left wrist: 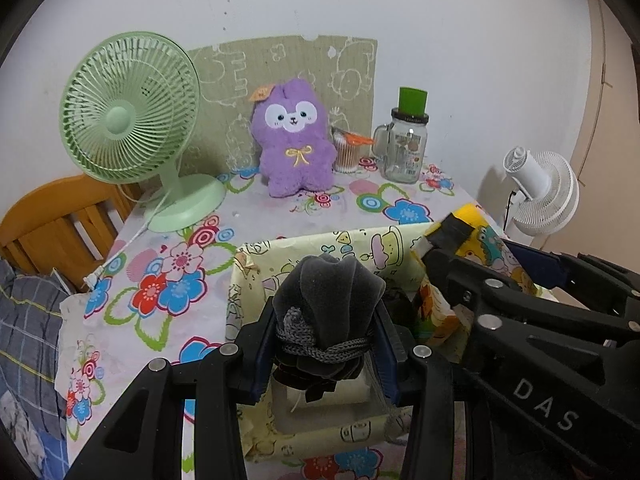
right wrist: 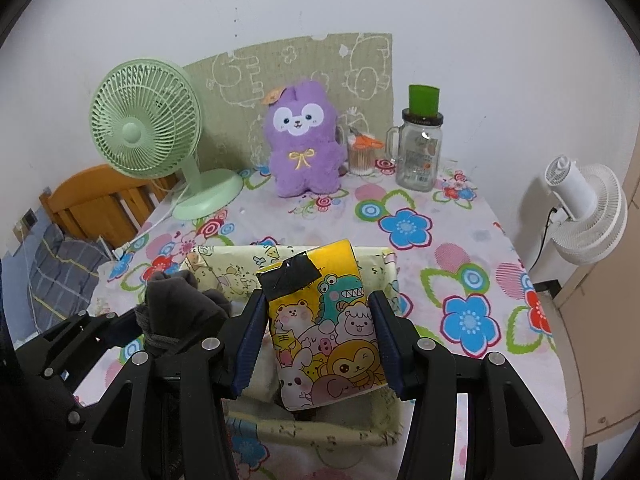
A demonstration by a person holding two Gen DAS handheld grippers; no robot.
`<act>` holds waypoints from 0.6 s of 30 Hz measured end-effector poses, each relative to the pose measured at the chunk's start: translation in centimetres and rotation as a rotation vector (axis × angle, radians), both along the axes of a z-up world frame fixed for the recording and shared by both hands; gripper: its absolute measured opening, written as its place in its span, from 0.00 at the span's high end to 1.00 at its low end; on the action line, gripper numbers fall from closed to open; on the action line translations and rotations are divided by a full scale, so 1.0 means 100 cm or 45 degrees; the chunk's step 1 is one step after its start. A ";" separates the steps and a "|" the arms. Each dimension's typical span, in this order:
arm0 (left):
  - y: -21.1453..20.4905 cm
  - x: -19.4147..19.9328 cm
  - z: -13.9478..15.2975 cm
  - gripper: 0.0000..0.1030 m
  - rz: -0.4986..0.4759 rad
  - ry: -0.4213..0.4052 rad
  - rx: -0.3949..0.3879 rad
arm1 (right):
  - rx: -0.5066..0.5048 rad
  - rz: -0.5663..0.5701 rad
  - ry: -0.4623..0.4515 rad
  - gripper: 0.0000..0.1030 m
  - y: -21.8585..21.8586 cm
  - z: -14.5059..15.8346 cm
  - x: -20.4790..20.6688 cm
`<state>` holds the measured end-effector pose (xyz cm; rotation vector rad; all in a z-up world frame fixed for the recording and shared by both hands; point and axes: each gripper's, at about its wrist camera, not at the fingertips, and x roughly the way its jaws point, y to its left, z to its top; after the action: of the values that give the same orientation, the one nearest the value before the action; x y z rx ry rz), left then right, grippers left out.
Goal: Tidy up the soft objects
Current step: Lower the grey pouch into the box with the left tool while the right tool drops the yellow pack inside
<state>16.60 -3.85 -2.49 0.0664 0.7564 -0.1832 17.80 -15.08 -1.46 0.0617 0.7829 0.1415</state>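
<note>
My left gripper (left wrist: 325,354) is shut on a grey velvet drawstring pouch (left wrist: 328,296), held over the pale yellow cartoon-print box (left wrist: 248,264) on the floral table. My right gripper (right wrist: 318,334) is shut on a yellow cartoon tissue pack (right wrist: 324,320) with black tape on top, held over the same box (right wrist: 224,264). The pouch also shows at the left of the right wrist view (right wrist: 180,308). The tissue pack shows at the right of the left wrist view (left wrist: 484,240). A purple plush bunny (left wrist: 294,140) sits upright at the back of the table.
A green desk fan (left wrist: 128,120) stands at the back left, its cord trailing over the table edge. A cotton swab cup (left wrist: 346,150) and a glass mug jar (left wrist: 406,148) stand at the back right. A white fan (left wrist: 540,192) is beyond the right edge. A wooden chair (left wrist: 52,224) is left.
</note>
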 end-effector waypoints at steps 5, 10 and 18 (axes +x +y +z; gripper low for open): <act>0.001 0.010 -0.011 0.56 -0.002 0.044 -0.003 | -0.007 0.022 0.026 0.47 0.006 -0.009 0.013; 0.000 0.017 -0.020 0.56 -0.010 0.086 0.000 | -0.002 0.039 0.063 0.47 0.012 -0.021 0.027; 0.003 0.025 -0.027 0.45 -0.002 0.135 -0.032 | 0.002 0.067 0.093 0.46 0.018 -0.035 0.042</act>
<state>19.11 -3.54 -5.17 0.0336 0.8596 -0.1987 22.01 -13.24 -4.94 0.0478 0.8573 0.1909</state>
